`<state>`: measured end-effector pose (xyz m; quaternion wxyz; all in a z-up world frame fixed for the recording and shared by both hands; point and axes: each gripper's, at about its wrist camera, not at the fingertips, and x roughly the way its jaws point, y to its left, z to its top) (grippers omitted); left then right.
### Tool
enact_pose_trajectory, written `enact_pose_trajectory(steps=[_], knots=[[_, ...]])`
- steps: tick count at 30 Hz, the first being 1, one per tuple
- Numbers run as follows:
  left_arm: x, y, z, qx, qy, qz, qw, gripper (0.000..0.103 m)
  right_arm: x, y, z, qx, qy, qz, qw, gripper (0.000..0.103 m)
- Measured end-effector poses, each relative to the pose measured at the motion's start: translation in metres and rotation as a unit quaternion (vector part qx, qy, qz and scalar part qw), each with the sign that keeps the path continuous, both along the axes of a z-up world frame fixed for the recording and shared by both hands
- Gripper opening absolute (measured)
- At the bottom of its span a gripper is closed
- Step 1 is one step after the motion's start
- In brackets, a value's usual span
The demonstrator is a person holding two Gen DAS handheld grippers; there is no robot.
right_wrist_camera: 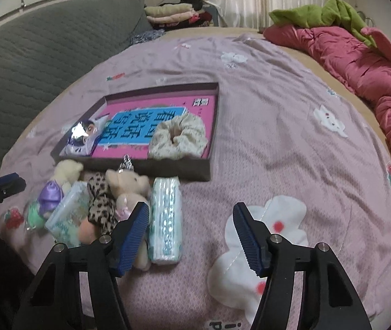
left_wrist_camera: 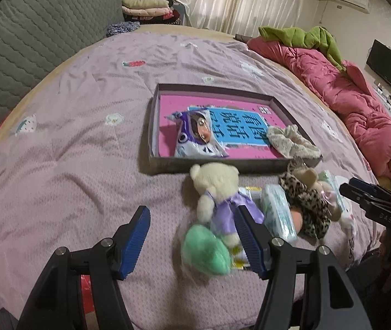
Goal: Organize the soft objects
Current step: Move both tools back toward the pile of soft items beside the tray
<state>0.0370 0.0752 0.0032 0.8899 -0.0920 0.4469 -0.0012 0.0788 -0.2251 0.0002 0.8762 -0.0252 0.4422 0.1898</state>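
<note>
- Right now the right gripper (right_wrist_camera: 192, 236) hangs with its jaws wide apart and nothing between the pads; the tissue pack (right_wrist_camera: 166, 220) lies just inside its left finger, near but not pinched.
- The pack's long axis runs away from the camera toward the tray (right_wrist_camera: 178, 169), roughly in line with the fingers, so a squeeze across its short width looks the natural grip; the right hand is the nearer one to it.
- The left gripper (left_wrist_camera: 192, 242) also stands wide open and empty, with the green puff (left_wrist_camera: 205, 250) and the white bear (left_wrist_camera: 217, 189) in the purple dress lying between and just beyond its fingers.
- Between the two hands sit a second tissue pack (left_wrist_camera: 278, 211), a leopard-print plush (left_wrist_camera: 308, 206) and a pale pig toy (right_wrist_camera: 128, 185), all bunched against the tray's near wall.
- Inside the tray rest a cream scrunchie (right_wrist_camera: 178, 137) and a glossy foil packet (left_wrist_camera: 198, 134) on a pink printed base.
- Materials: crinkly plastic wrap on the packs, fuzzy pile on the toys, satin on the dress, ruffled cloth on the scrunchie; all would give under the ribbed blue pads.
- Everything lies on a wrinkled lilac bedspread (right_wrist_camera: 291, 126).
</note>
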Motion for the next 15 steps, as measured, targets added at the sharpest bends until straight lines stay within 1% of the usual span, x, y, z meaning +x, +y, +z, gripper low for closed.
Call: enact_pose_trajectory(steps=[4, 5, 8, 12, 15], knots=[[-0.004, -0.007, -0.004, 0.004, 0.008, -0.009, 0.9999, 0.063, -0.001, 0.001, -0.007, -0.002, 0.016, 0.005, 1.0, 0.064], [-0.005, -0.009, -0.005, 0.005, 0.01, -0.012, 0.9999, 0.063, -0.001, 0.001, -0.009, -0.006, 0.018, 0.006, 1.0, 0.061], [-0.006, -0.013, -0.007, 0.007, 0.015, -0.017, 0.9997, 0.063, 0.0, 0.001, -0.014, -0.01, 0.028, 0.005, 1.0, 0.056], [-0.005, -0.015, -0.012, 0.012, 0.025, -0.02, 0.9994, 0.063, 0.002, 0.001, -0.018, 0.001, 0.038, 0.011, 0.999, 0.056], [-0.005, -0.015, -0.015, 0.013, 0.031, -0.019, 0.9993, 0.063, 0.002, 0.007, -0.021, 0.0, 0.043, 0.024, 0.999, 0.056]])
